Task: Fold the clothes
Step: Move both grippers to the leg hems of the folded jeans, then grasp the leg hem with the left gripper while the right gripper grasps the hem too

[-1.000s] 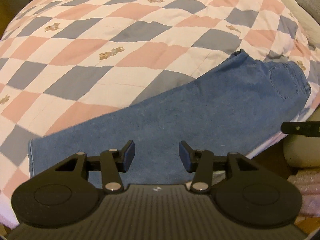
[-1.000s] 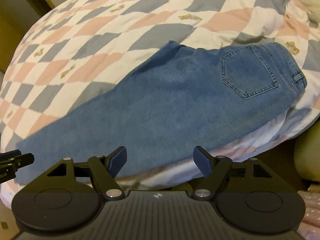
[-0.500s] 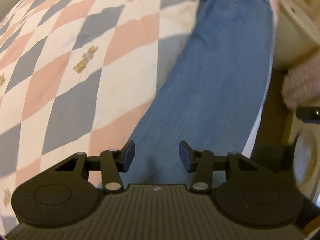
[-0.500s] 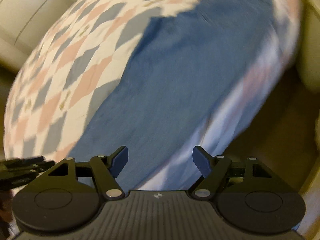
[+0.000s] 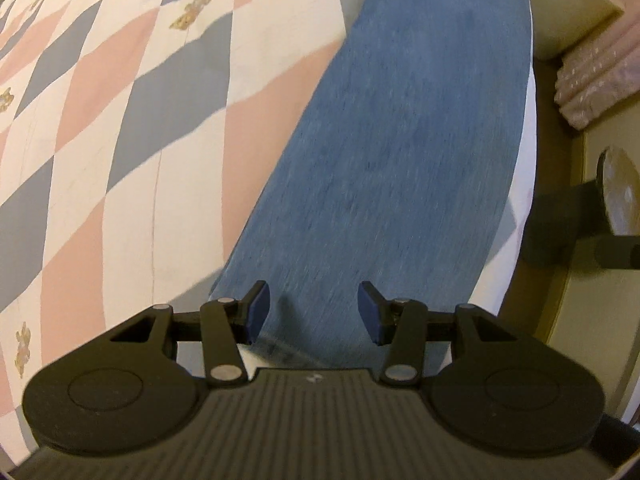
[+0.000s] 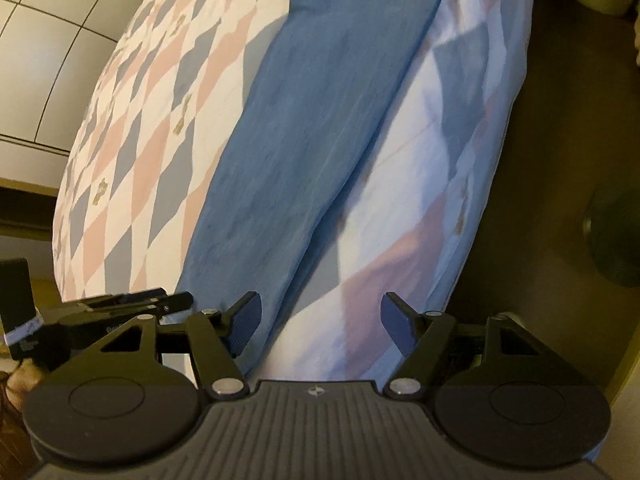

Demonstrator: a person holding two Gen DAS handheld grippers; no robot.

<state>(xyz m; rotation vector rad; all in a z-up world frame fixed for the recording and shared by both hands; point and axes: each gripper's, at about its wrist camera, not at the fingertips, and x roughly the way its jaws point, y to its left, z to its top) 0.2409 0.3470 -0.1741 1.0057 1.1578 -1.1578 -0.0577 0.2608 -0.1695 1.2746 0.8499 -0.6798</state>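
A pair of blue jeans [image 5: 400, 128] lies flat along the near edge of a bed, folded lengthwise, its leg end toward me. My left gripper [image 5: 312, 312] hovers open just above the hem end, nothing between its fingers. In the right wrist view the jeans [image 6: 312, 128] run from the upper middle down to the lower left. My right gripper [image 6: 320, 320] is open at the bed's edge beside the jeans' near edge, with its left fingertip [image 6: 246, 318] over the denim. The left gripper [image 6: 120, 304] shows at the lower left of that view.
The bed carries a quilt [image 5: 120, 100] checked in pink, grey and white with small bear prints; it hangs over the side [image 6: 440, 160]. A pink ribbed cloth [image 5: 600, 76] and a cream object [image 5: 568, 8] lie to the right. Dark floor [image 6: 560, 160] runs beside the bed.
Both grippers have swung round to the leg end of the jeans and dropped closer to the cloth. The jeans now run lengthwise away from me. Both grippers stay open.
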